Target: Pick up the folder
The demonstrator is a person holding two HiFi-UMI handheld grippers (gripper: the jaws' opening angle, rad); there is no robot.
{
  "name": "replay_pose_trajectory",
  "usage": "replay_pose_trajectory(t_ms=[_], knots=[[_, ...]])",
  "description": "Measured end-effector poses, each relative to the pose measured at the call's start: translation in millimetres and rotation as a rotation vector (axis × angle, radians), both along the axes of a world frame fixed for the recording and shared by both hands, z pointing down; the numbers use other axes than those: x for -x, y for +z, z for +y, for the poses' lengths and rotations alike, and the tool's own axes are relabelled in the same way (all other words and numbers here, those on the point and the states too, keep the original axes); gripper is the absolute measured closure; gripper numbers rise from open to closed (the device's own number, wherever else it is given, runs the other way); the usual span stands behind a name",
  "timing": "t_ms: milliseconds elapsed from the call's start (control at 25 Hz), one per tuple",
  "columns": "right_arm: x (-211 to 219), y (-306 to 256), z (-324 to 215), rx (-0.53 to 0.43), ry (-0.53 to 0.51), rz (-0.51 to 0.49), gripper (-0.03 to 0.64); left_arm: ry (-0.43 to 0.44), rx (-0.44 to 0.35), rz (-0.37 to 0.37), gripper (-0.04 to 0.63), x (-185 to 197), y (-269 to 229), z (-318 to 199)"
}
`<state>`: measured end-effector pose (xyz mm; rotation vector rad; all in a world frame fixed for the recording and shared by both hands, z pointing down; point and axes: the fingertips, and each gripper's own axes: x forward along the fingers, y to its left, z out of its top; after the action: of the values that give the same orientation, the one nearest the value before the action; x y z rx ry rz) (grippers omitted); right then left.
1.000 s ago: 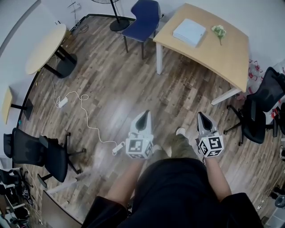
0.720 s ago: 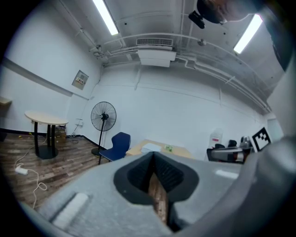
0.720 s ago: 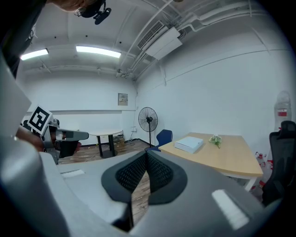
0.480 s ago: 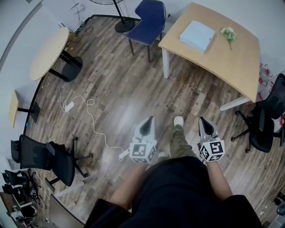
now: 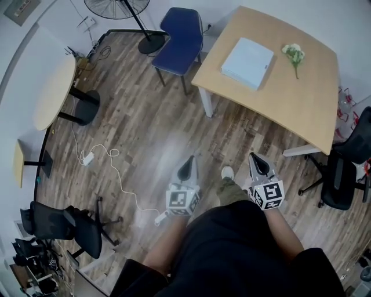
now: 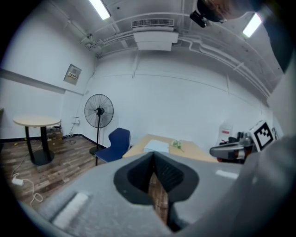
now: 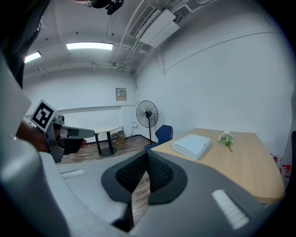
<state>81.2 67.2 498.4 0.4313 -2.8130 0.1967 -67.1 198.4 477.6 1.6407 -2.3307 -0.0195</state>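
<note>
The folder [image 5: 247,55] is a flat white-blue box file lying on the wooden table [image 5: 301,93] at the upper right; it also shows as a pale slab [image 7: 190,145] in the right gripper view and small and far [image 6: 155,146] in the left gripper view. My left gripper [image 5: 186,164] and right gripper [image 5: 255,161] are held side by side over the floor, well short of the table. Both are shut with nothing between the jaws [image 6: 154,157] [image 7: 146,159].
A blue chair [image 5: 179,36] stands at the table's left end. A sprig of flowers [image 5: 294,55] lies beside the folder. A black office chair [image 5: 339,174] is at the right, a round table [image 5: 52,87] and a cable [image 5: 110,162] at the left, a fan [image 5: 119,7] at the back.
I have walked forward: the table with the folder has come nearer. Both grippers stay shut and side by side.
</note>
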Motion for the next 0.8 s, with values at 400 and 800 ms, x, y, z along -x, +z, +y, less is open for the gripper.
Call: replay_pose_trajectory(t_ms=[400, 800], knots=[[62.6, 6.3, -117.1, 0.051, -0.044, -0.006, 0.618, 0.004, -0.005, -0.025, 0.592, 51.4, -16.8, -125.0], [70.6, 32.9, -187.2, 0.098, 0.032, 0.08, 0.618, 0.025, 0.013, -0.011, 0.592, 86.2, -18.0, -179.9]])
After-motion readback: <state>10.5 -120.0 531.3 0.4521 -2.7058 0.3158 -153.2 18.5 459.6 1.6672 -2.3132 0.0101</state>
